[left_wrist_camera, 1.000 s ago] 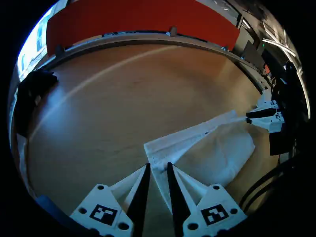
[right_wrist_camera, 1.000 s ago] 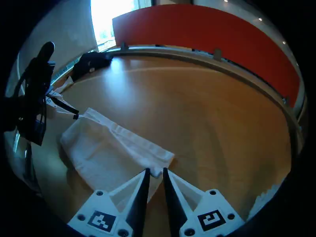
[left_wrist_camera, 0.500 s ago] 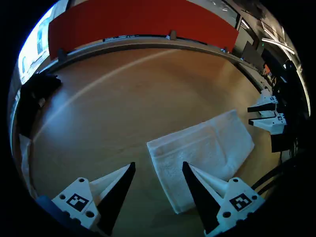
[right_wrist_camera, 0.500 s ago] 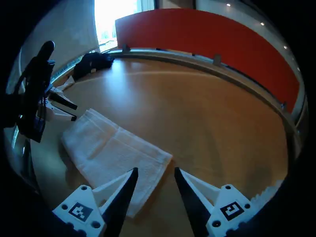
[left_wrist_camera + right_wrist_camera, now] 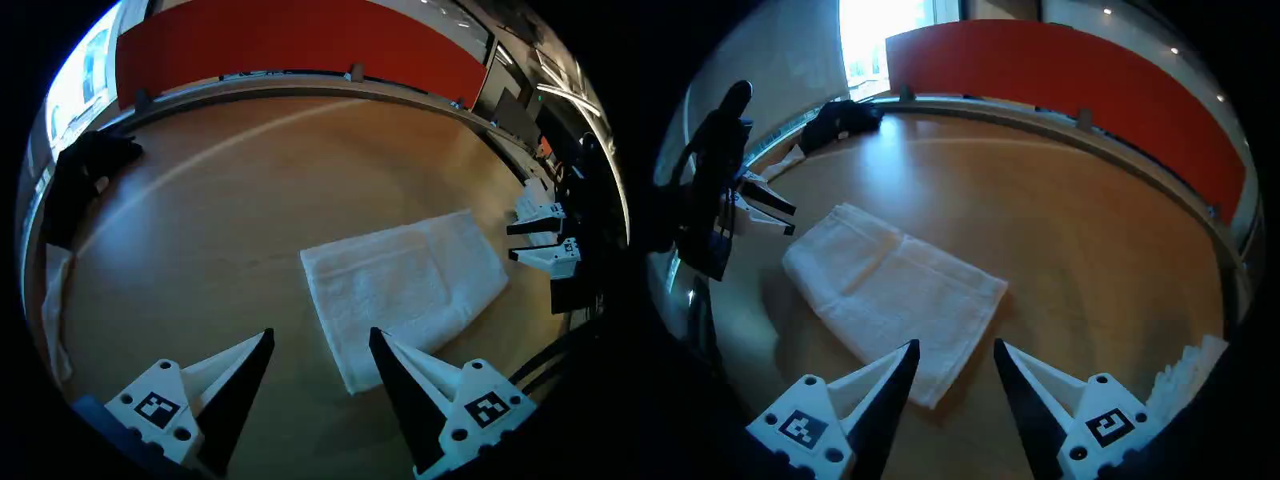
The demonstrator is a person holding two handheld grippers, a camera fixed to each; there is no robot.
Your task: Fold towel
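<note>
A white towel (image 5: 404, 280) lies folded flat on the wooden table (image 5: 240, 208). In the left gripper view my left gripper (image 5: 320, 336) stands open just short of the towel's near edge, with nothing between its fingers. Farther off at the right edge, the right gripper (image 5: 512, 242) is open beside the towel's far end. In the right gripper view the same towel (image 5: 896, 292) lies ahead of my open right gripper (image 5: 956, 346). The left gripper (image 5: 792, 222) shows at the left, open and close to the towel's other end.
A red panel (image 5: 296, 44) runs along the table's far edge. A black bag (image 5: 84, 164) sits at the far left corner, also the black bag (image 5: 840, 120). Another white cloth (image 5: 52, 308) lies at the left edge, and a white cloth (image 5: 1188, 372) at the right edge.
Both grippers were shut on the towel's corners a second ago; they opened, let the towel drop flat, and have drawn back a little from it.
</note>
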